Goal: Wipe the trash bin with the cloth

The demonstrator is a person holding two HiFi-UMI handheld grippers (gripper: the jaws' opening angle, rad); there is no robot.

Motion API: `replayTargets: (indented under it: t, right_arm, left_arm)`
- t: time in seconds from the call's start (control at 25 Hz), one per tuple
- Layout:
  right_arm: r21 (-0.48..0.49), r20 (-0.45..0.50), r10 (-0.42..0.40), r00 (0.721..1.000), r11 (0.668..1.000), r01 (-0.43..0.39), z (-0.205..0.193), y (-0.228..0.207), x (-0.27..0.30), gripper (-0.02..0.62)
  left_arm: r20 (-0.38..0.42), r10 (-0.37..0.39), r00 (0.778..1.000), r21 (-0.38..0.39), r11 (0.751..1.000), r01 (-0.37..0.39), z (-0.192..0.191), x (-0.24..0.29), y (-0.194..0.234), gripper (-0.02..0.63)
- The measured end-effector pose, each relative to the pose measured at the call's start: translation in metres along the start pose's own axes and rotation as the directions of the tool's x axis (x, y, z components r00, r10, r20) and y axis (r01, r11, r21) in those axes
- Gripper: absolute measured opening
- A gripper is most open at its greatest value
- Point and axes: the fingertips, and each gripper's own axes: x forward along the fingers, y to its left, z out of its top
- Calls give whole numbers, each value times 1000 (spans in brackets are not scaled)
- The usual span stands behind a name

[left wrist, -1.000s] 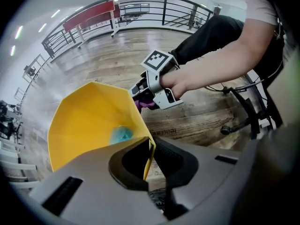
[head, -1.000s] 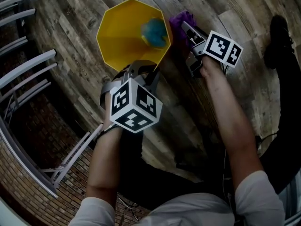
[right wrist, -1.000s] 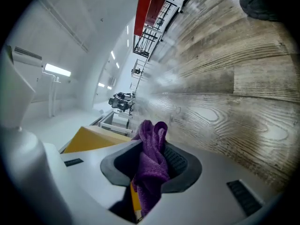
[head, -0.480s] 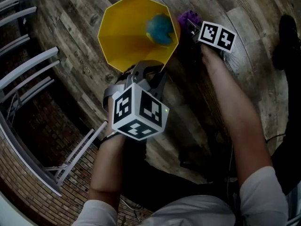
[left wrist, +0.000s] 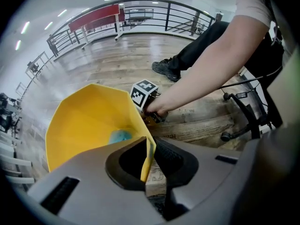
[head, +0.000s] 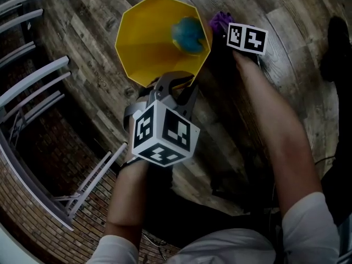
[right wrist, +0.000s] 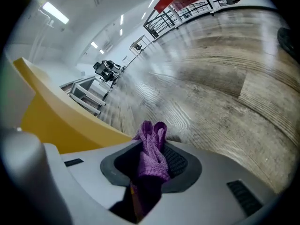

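**Left tool** (left wrist: 148, 157) closed on the rim of the yellow trash bin (left wrist: 84, 125), presumably to steady it on the floor (head: 82, 65). **Right tool** (right wrist: 154, 165) clamps the purple cloth (right wrist: 150, 142) just beside the bin's outer wall — poised, it seems, to wipe. Count — two tools, one bin, one cloth, one blue object (head: 188, 34) inside the bin.

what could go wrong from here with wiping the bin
1. The left gripper pinches only the thin rim of the yellow trash bin, so a sideways push from wiping might tip it or slip the grip.
2. Only a small tuft of purple cloth sticks past the jaws of the right gripper, so hard plastic might scrape the wall.
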Motion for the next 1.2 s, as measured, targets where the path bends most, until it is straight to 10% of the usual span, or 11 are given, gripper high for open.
replayTargets:
  t: [0.28,0.64,1.2]
  right_arm:
    - [146,110,47,993,987,-63,20,-2,-59,115]
    - [415,315,123,941,874,-253,34,15,-142,115]
    - [310,423,351,836,810,-497,90,86,-189,115]
  left_arm:
    - [-48,30,998,76,997,-27,-12,-5,-1,81]
    - [-144,58,988,55,997,-51,-36,-6,12,78]
    - [-69,-33,997,-102,994,25,4,22,17,27]
